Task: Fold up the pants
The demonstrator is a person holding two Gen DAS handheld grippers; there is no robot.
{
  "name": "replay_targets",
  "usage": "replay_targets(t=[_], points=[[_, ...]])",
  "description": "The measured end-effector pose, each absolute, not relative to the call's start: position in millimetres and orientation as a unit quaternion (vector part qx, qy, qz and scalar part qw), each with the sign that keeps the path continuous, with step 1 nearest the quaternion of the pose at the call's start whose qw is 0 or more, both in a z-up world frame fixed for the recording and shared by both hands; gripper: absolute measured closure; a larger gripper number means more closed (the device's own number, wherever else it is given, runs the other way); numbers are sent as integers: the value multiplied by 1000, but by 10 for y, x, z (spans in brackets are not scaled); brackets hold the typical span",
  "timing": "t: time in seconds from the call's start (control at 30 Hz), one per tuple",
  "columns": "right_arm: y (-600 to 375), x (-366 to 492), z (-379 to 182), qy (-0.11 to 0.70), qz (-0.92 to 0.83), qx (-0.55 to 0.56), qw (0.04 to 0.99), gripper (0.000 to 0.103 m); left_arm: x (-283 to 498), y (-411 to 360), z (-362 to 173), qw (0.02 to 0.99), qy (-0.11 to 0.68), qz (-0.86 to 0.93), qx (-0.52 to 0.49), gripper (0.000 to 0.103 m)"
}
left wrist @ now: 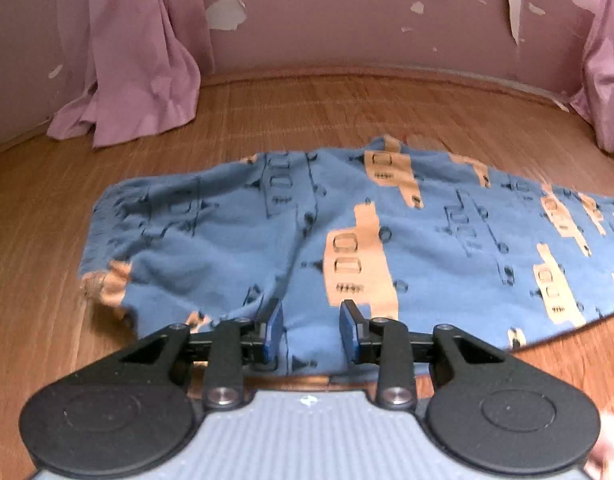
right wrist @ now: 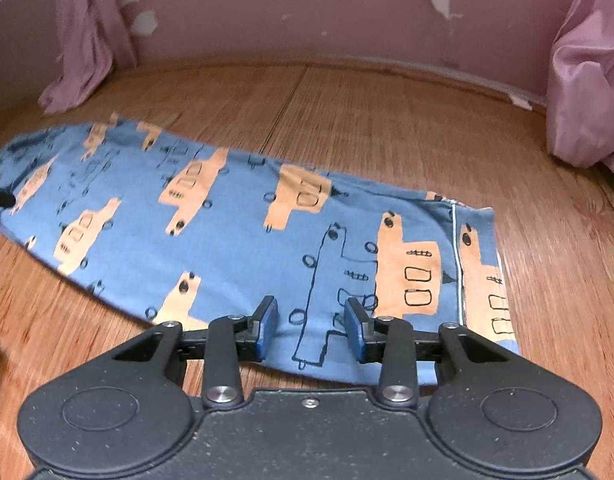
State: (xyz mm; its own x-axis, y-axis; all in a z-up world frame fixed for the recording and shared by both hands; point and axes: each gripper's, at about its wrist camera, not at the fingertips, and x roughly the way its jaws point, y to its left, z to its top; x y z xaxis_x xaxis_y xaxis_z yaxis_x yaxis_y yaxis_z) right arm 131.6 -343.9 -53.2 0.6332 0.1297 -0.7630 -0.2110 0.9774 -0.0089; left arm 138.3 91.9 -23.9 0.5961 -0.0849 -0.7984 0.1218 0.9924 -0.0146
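Both open grippers (left wrist: 311, 330) (right wrist: 312, 330) above pants (right wrist: 235, 236)

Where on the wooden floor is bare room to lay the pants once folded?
Bare wooden floor runs between the blue truck-print pants and the peeling pink wall, bordered by pink curtains at both ends. The near edge is crowded: both open tools, left and right, hover there.

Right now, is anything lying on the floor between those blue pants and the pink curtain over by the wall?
No. In the right wrist view, only bare wooden floor lies between the pants and the curtain; the stretch holds nothing else.
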Motion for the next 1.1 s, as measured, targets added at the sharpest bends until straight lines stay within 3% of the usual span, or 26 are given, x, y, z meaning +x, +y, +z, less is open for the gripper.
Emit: replay_targets(t=[0.1,0.17,0.23,0.27,0.3,0.43,0.53,0.63,0.67,0.73,0.8,0.83,0.87,0.9,1.03,1.1], points=[[-3437,1260,-472,438,124,-60,888,64,1341,953,-166,882,465,-67,31,66],[-3429,1316,-364,420,158,-56,892,61,1361,959,-84,888,451,-81,41,60],[-3331,1514,-220,398,198,-58,894,40,1431,905,19,897,426,-102,59,38],[-3244,1682,-149,395,225,-51,889,25,1491,850,76,902,411,-113,70,34],[-3145,1860,-90,393,253,-40,883,20,1551,775,123,905,398,-121,84,28],[-2620,2617,46,394,341,-7,853,19,1847,453,99,896,372,-155,189,18],[-2254,3078,62,393,389,-15,833,19,2013,308,-63,865,343,-193,310,18],[-1935,3381,54,385,437,-49,811,20,2175,300,-153,838,329,-232,368,18],[-1869,3456,37,386,451,-58,803,23,2231,304,-175,834,333,-238,370,20],[-1734,3574,4,386,477,-73,786,27,2324,337,-228,827,358,-248,356,51],[-1619,3655,-46,389,495,-82,772,34,2342,427,-230,833,371,-270,309,69],[-1551,3688,-75,394,504,-84,764,37,2327,455,-243,836,374,-275,294,84],[-1505,3718,-103,398,510,-84,758,45,2299,467,-258,836,373,-281,288,94],[-1453,3741,-132,403,516,-85,751,51,2245,458,-284,838,365,-280,294,96],[-1286,3843,-234,428,527,-86,729,55,2038,415,-369,843,322,-273,334,98],[-1201,3875,-306,450,531,-80,714,62,2029,408,-392,846,319,-269,331,98]])
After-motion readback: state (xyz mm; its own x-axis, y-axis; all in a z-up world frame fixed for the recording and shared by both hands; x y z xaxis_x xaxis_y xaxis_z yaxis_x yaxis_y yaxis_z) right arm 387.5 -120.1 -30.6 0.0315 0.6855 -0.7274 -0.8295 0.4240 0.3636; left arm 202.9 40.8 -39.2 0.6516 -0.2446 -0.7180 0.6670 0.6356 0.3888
